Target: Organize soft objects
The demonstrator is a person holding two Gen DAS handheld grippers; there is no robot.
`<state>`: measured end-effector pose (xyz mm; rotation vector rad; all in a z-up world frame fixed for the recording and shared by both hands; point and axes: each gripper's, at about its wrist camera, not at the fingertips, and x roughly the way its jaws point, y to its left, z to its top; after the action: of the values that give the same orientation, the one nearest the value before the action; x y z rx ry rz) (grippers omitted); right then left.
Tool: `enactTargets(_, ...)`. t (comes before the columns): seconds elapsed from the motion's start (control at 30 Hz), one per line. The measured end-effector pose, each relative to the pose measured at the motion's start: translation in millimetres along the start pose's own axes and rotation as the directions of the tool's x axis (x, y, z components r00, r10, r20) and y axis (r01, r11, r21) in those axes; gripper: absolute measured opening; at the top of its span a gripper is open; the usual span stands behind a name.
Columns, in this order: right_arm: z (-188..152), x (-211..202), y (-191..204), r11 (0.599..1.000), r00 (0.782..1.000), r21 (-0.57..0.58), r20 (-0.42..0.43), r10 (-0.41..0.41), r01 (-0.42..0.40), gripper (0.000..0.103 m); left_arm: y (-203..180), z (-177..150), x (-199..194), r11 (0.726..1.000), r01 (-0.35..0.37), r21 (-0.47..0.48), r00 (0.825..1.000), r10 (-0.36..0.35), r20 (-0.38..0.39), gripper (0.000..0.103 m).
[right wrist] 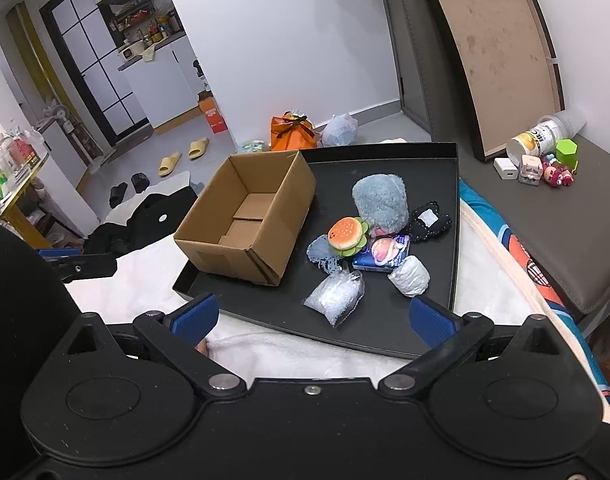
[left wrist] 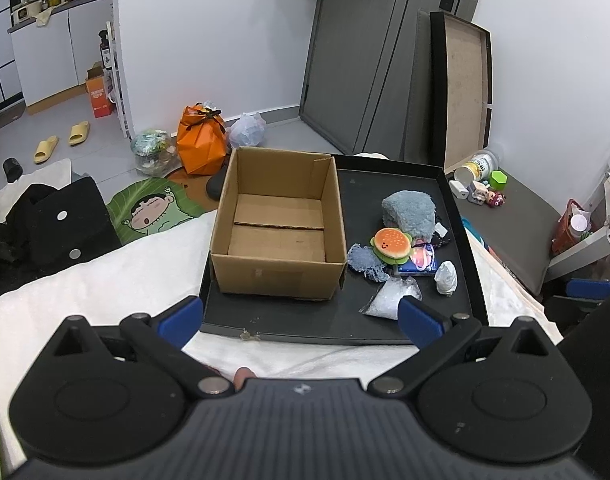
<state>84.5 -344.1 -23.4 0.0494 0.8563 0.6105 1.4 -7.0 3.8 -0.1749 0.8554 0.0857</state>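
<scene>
A bed carries everything, covered by a white blanket (left wrist: 117,280). On the blanket lies a black tray (right wrist: 451,240). Directly on the tray stands an open box (left wrist: 279,236), empty, on its left part. To the right of the box lies a cluster of soft things: a grey plush (right wrist: 381,202), a burger toy (right wrist: 347,236), a blue lace scrap (right wrist: 323,254), a black pouch (right wrist: 429,220), a blue packet (right wrist: 383,254), a white roll (right wrist: 411,276) and a clear bag (right wrist: 337,296). Black clothes (left wrist: 45,228) lie on the bed left of the tray
</scene>
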Motion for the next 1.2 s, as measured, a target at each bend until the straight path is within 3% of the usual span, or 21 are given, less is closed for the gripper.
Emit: enactTargets(1.2,1.4,-1.8,3.9,1.000,1.000,-0.011,-0.001,-0.024,0.024,0.103,-0.3,-0.6,2.8,1.000,0.008,-0.003,1.000,-0.008,0.000,0.103)
